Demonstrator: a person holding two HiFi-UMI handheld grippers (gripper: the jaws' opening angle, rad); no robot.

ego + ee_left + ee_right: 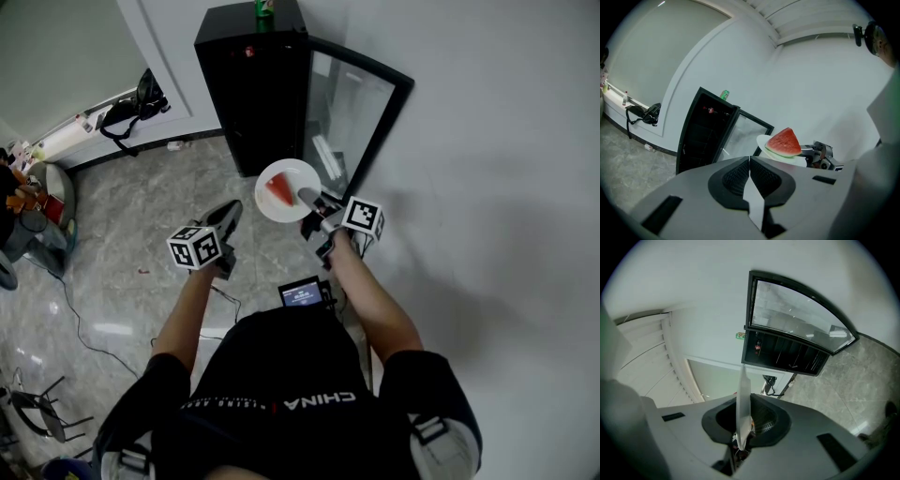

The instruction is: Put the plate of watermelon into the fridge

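The plate of watermelon [286, 192] hangs in the air just in front of the fridge [248, 94], level, with one red wedge [278, 191] lying on it. The right gripper [314, 202] holds it: its jaws are clamped on the plate's rim, which shows edge-on between them in the right gripper view. The fridge's glass door [347, 112] stands swung open, and the dark shelves inside face the plate. The left gripper [228, 216] is further back from the fridge than the plate, on the side away from the door, its jaws pressed together with nothing between them. Judging by this, the plate is lifted and brought to the open fridge. What is left is to carry it inside, set it on a shelf and let go.
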